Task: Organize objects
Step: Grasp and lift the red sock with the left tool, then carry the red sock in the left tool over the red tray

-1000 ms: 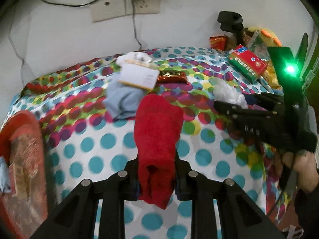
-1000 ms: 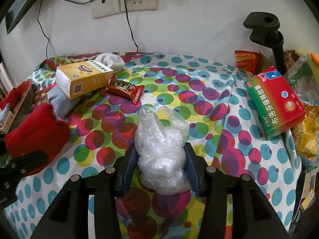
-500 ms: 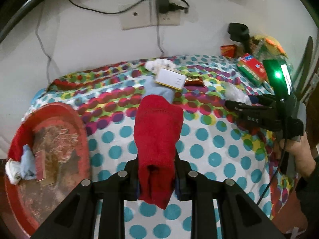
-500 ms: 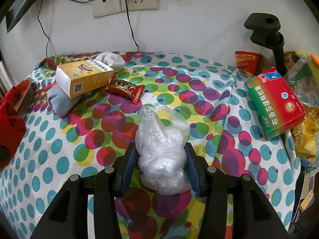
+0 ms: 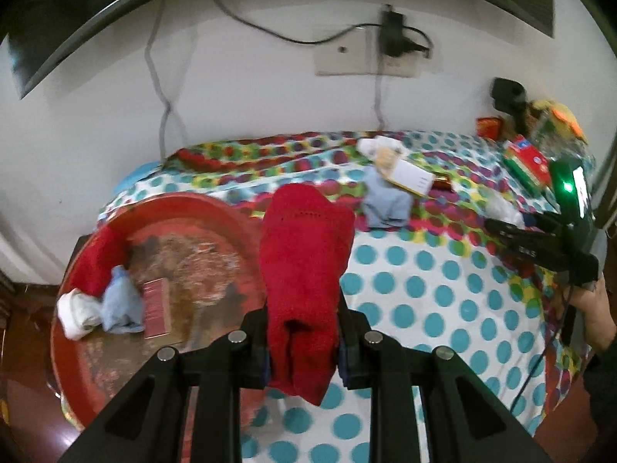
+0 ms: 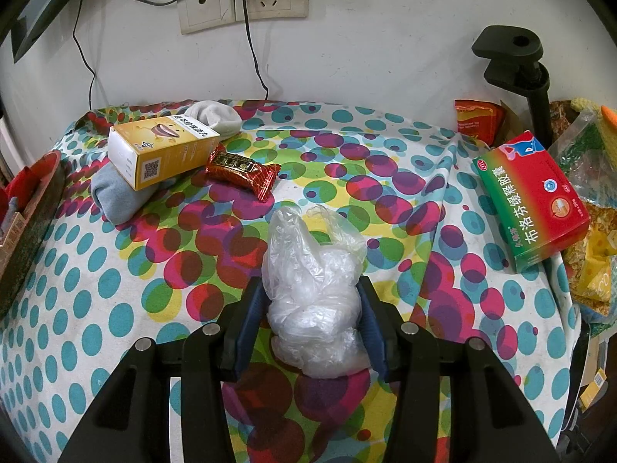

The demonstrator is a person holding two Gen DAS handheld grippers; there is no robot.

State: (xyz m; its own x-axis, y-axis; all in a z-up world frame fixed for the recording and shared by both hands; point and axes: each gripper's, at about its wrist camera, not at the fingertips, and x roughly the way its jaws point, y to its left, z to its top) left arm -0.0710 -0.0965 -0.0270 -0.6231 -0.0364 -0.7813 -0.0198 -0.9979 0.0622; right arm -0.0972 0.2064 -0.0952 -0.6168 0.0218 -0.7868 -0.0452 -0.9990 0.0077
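Note:
My left gripper [image 5: 304, 351] is shut on a folded red sock [image 5: 306, 254] and holds it in the air over the right rim of a round red tray [image 5: 185, 204]. In the tray lie a red sock [image 5: 98, 258], a white sock [image 5: 73, 314], a pale blue sock [image 5: 119, 305] and a small red box [image 5: 156, 306]. My right gripper [image 6: 308, 332] stands over the dotted tablecloth [image 6: 115, 289], shut on a crumpled clear plastic bag [image 6: 312, 289]. In the left wrist view that right gripper [image 5: 516, 227] shows at the far right, held by a hand [image 5: 595, 312].
At the back left a yellow box [image 6: 162, 152] lies on a grey-blue sock [image 6: 115, 198], with a white sock [image 6: 216, 115] behind and a dark red snack packet [image 6: 243, 169] beside it. A red-green medicine box [image 6: 536, 200], a black clamp [image 6: 516, 61] and snack bags [image 6: 590, 193] crowd the right edge.
My left gripper has carried the red sock up and to the left, from over the tablecloth to the red tray's rim. The right gripper and its plastic bag have stayed still.

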